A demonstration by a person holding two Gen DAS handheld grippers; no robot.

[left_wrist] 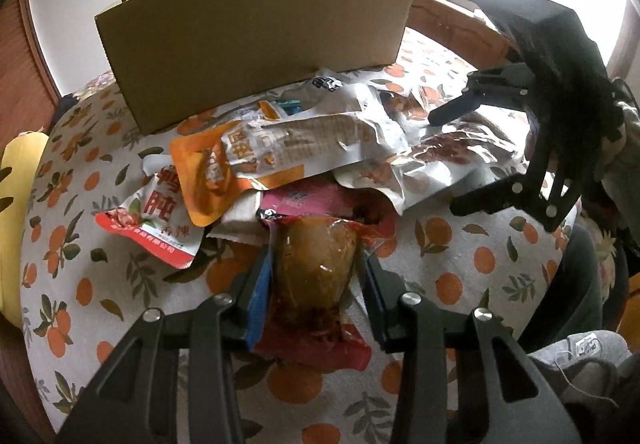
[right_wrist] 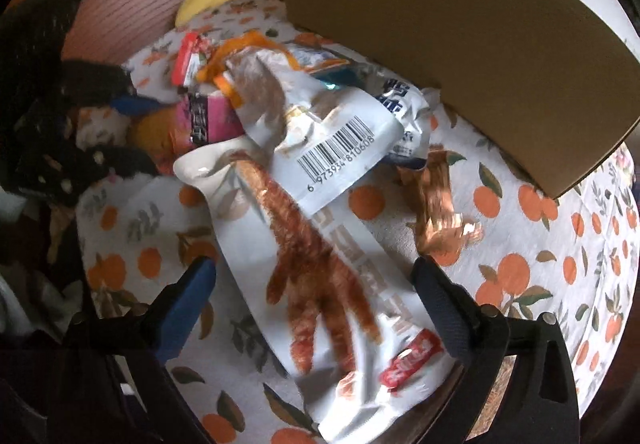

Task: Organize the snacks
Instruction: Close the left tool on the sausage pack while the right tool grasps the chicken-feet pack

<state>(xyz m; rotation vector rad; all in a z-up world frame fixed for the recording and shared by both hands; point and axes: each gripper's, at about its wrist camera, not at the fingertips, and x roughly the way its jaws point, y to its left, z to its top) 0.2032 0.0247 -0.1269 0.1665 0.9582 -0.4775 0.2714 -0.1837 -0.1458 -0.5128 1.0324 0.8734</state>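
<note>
Beside cardboard box [left_wrist: 256,40], bare tablecloth [left_wrist: 480,256]

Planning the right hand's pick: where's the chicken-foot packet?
Right wrist view: chicken-foot packet lies between the right gripper's open fingers, under the barcode packet.

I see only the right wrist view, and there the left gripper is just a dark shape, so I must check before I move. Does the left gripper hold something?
Observer: Yes. The left gripper is shut on a red-edged pouch, with a pad on each side of it.
Operator: What is inside?
Observer: Its clear middle shows one brownish piece of food in sauce.
Operator: Where does it lie?
Observer: On the tablecloth. Its far end meets a pink packet.
</note>
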